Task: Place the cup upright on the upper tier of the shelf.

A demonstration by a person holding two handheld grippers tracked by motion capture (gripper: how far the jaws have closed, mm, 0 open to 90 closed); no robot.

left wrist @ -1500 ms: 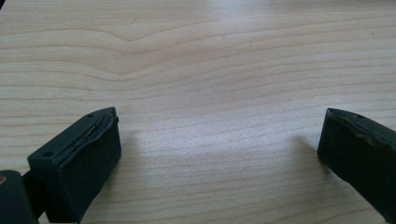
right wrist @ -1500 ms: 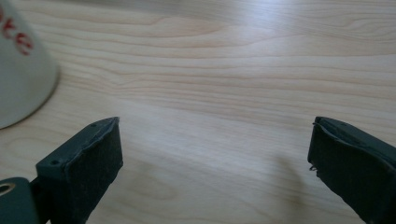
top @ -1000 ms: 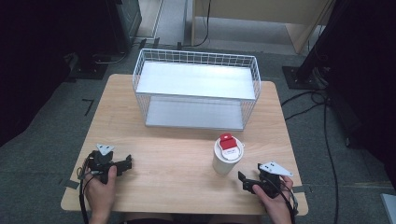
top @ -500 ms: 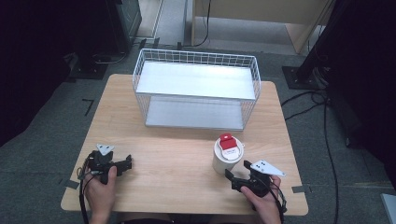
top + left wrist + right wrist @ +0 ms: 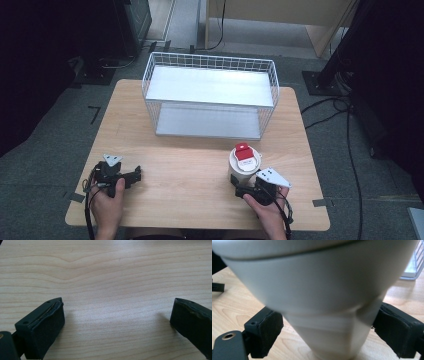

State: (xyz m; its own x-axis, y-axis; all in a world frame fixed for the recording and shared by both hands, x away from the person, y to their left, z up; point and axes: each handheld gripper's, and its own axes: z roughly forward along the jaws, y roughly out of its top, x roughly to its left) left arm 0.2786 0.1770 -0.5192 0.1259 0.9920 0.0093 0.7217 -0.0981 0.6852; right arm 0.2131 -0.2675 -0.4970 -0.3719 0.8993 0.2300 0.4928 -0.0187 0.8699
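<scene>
High view: a white cup (image 5: 244, 164) with a red-topped lid stands lower right of centre on the desk (image 5: 190, 165), right gripper (image 5: 239, 190) at its base, wire basket (image 5: 210, 95) above. Left gripper view: left gripper (image 5: 117, 315) spread wide over bare wood. Right gripper view: jaws apart around the cup's foot, neither pad clearly touching it

Table (image 5: 190, 165): centre of the high view, floor around it.
Wire basket (image 5: 210, 95): on the table's far half, upper centre of the frame.
Cup (image 5: 244, 164): upright on the table, lower right of centre, nearer than the wire basket and apart from it.
Right gripper (image 5: 240, 190): lower right, just before the cup; in the right gripper view the cup's (image 5: 322, 302) narrow base stands between the parted jaws, right jaw touching or nearly so, left jaw just beside.
Left gripper (image 5: 134, 175): lower left, on the table, well apart from the cup; jaws wide, bare tabletop (image 5: 112, 290) between them.
</scene>
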